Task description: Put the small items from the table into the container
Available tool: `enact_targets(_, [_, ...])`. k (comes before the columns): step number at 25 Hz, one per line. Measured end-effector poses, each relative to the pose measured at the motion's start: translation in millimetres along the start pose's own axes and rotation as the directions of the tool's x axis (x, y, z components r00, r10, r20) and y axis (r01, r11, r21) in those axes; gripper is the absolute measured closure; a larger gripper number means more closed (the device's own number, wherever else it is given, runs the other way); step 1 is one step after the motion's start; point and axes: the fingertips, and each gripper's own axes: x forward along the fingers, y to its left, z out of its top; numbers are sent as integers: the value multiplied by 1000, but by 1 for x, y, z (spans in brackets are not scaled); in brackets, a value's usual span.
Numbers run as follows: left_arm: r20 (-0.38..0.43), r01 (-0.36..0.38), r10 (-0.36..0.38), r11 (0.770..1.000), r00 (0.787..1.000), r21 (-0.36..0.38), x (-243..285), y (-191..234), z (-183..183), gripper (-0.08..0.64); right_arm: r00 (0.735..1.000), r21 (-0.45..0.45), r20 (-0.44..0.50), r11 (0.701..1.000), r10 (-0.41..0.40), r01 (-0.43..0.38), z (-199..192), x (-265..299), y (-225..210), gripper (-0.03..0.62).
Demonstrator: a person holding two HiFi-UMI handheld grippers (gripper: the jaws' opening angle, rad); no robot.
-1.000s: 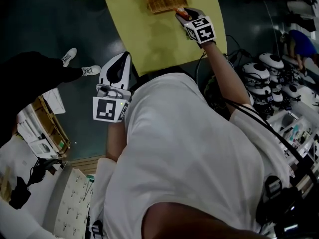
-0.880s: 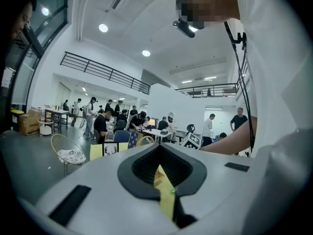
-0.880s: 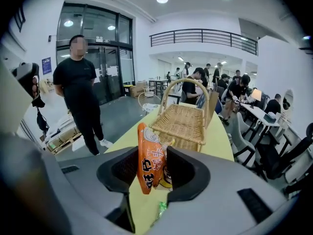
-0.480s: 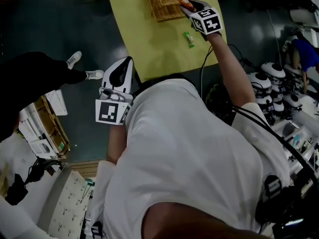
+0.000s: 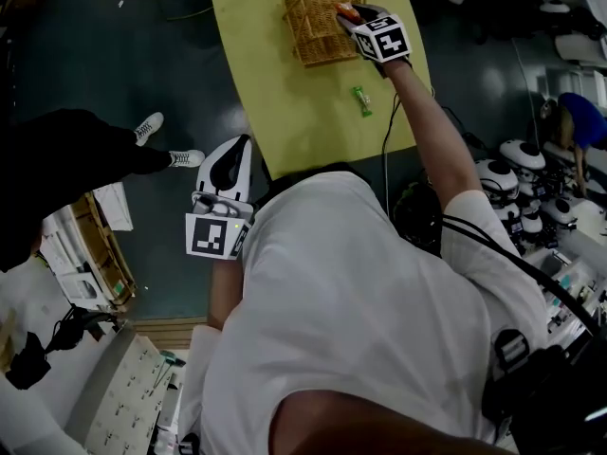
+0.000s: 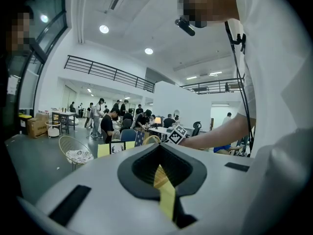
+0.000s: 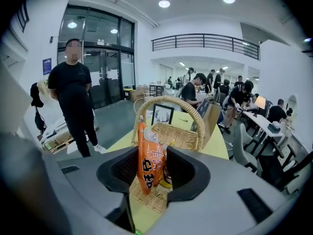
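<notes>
small items for this job are spread over the long yellow table [image 5: 285, 93] that fills the upper middle of the head view. on it stands the container, a woven wicker basket with a hoop handle [image 5: 313, 31], at the top centre. the left gripper [image 5: 240, 140] hangs off the table's lower edge at the left of the frame. its jaws are drawn together on nothing, only a thin sliver of yellow showing between them, so it looks parked out of the way. the right gripper [image 5: 349, 14] reaches to the basket's right rim, its jaws closed partway on an orange printed snack packet [image 7: 149, 155], which they pinch across its width. that packet sits at the centre of the right gripper view, in front of the basket's near wall and under its handle. it is probably held high there so it can clear the rim and drop inside. its long axis runs up and down in that view, the upper end leaning slightly left. a small green wrapped item [image 5: 361, 100] lies on the table below the right gripper, apart from the basket, likely the next to go.
</notes>
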Motion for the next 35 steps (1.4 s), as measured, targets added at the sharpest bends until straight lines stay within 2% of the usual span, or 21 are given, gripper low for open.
enact_targets(5, [1, -27, 27, 1000, 1000, -8, -9, 4, 1, 552, 1000, -13, -22, 1000, 7, -7, 1, 14, 3, 416])
enact_targets(10, [-3, -37, 37, 999, 999, -18, -13, 9, 1, 552, 1000, -16, -7, 1000, -2, 2, 10, 18, 6, 414])
enact_targets(13, [-4, -34, 34, 999, 999, -23, -4, 8, -2, 552, 1000, -1, -8, 1000, 6, -6, 6, 22, -1, 363])
enact_targets(15, [-5, -31, 31, 999, 1000, -26, 6, 6, -6, 552, 1000, -1, -11, 1000, 3, -3, 0, 24, -10, 356])
enact_targets(35, [29, 10, -10, 1000, 1000, 5, 10, -4, -1, 552, 1000, -7, 4, 1000, -25, 25, -6, -11, -15, 354])
